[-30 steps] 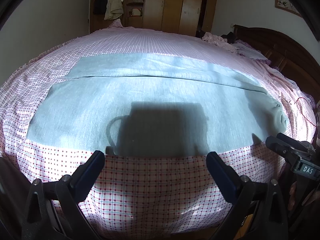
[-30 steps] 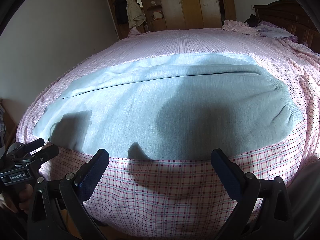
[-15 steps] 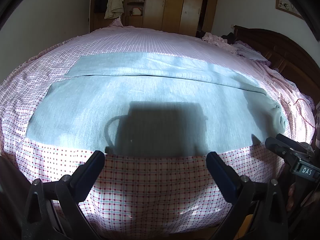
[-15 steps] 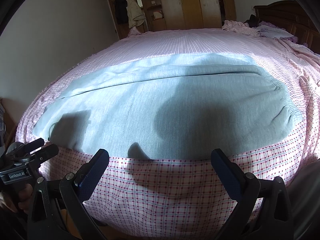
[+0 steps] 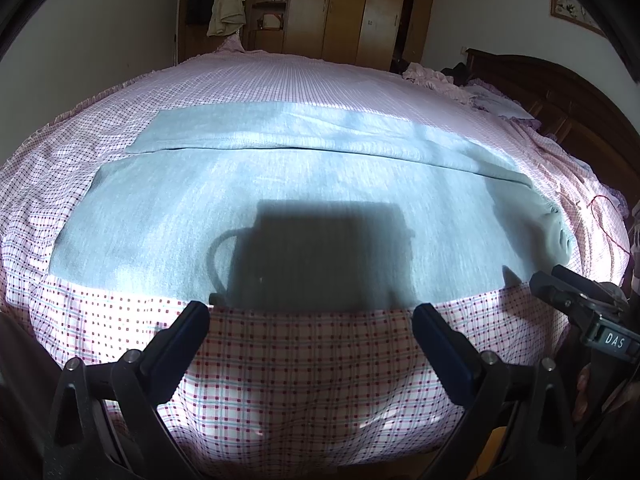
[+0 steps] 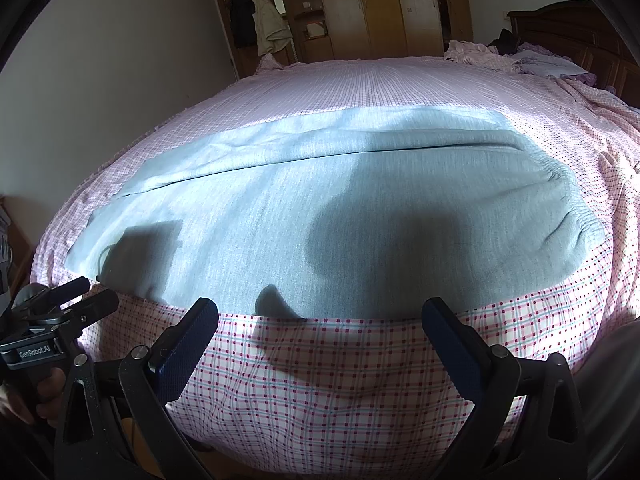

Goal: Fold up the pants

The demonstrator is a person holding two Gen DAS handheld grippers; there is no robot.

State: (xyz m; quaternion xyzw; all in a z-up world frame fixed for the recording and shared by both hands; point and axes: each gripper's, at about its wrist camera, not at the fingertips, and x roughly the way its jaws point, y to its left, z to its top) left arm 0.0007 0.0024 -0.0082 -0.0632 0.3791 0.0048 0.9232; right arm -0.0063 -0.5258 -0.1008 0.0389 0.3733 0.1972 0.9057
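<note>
Nothing has shifted since a second ago; both grippers hang where they were. The pants (image 5: 304,200) lie flat across the bed (image 5: 304,380), one leg beside the other, waistband at the right end. The left gripper (image 5: 310,322) hovers over the checked sheet just short of the pants' near edge, fingers spread wide, holding nothing. The right gripper (image 6: 320,316) does likewise, also spread and empty. Beyond the pants, past the bed's far edge, stands a wardrobe (image 5: 352,12).
</note>
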